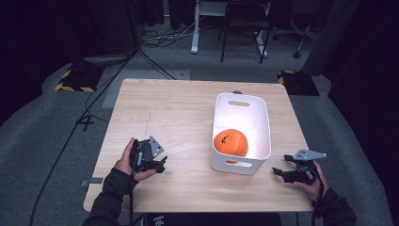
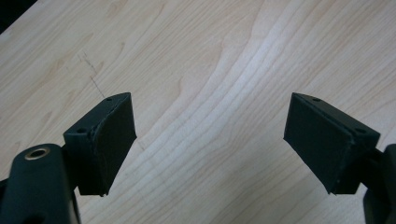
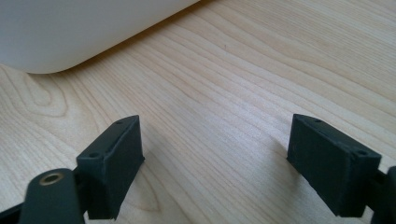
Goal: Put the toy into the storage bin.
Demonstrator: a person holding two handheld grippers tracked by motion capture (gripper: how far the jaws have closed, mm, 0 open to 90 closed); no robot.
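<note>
1. I held my left gripper (image 1: 162,164) low over the near-left part of the counter (image 1: 174,113), its jaws released and standing wide with nothing between them.
2. In the left gripper view, bare pale wood lay between and beyond my jaws, marked by a faint scratch on the far left.
3. My right gripper (image 1: 278,172) sat near the counter's near-right edge, pointing left toward the white bin (image 1: 263,117); its jaws were also released and held nothing.
4. In the right gripper view, the bin's rounded white wall (image 3: 70,32) stood at the far left, close to my jaws but apart from them, with open wood grain in between.
5. The orange ball (image 1: 231,142) rested inside the bin, at its near end, against the near wall.
6. The bin stood on the right half of the counter, its long side running near to far, a handle slot in each end wall.
7. The bin's near wall stood between both grippers and the ball; my left gripper was well apart from it, my right gripper just beside its near-right corner.
8. Beyond the counter lay grey floor with black cables (image 1: 155,61), yellow-and-black striped plates (image 1: 75,80), and chair and desk legs at the far side.
</note>
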